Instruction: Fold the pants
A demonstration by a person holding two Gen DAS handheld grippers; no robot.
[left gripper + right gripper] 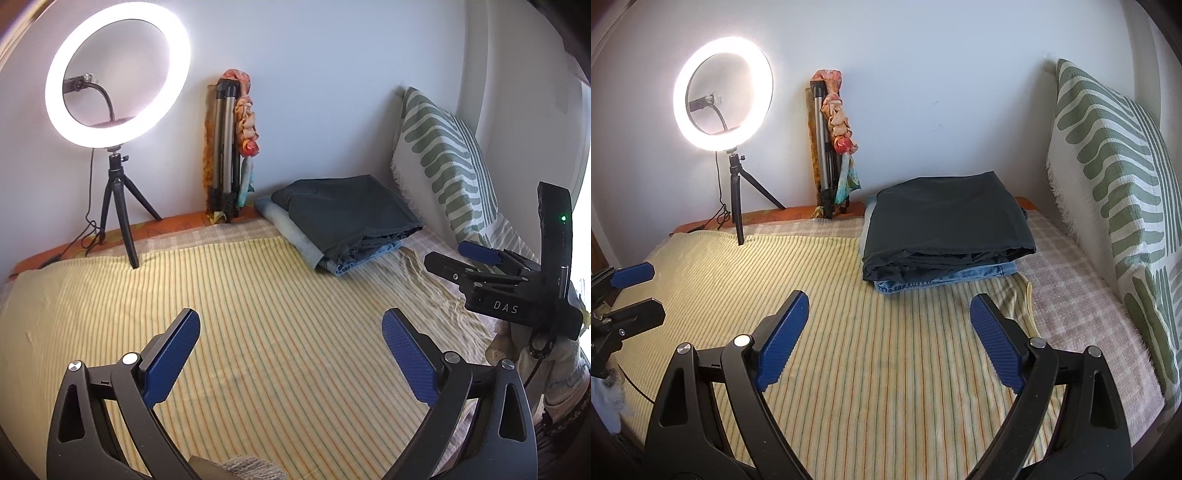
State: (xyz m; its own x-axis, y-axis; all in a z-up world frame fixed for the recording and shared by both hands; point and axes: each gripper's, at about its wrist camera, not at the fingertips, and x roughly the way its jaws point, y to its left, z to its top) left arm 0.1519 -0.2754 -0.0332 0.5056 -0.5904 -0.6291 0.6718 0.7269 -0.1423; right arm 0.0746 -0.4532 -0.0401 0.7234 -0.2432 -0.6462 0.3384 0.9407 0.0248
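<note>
Pants folded; both tools agape.

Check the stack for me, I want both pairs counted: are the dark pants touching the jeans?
Touching. The right wrist view shows the dark pants lying folded directly on the jeans, no gap between them.

Dark charcoal folded pants lie on light blue denim folded jeans. Pale yellow bed cover: thin green and orange stripes. Pink-and-white checked sheet at 3 o'clock. White pillow: sage-green leaf pattern. Black fingers carry blue ribbed pads. White glowing ring light at 10 o'clock, black tripod.
</note>
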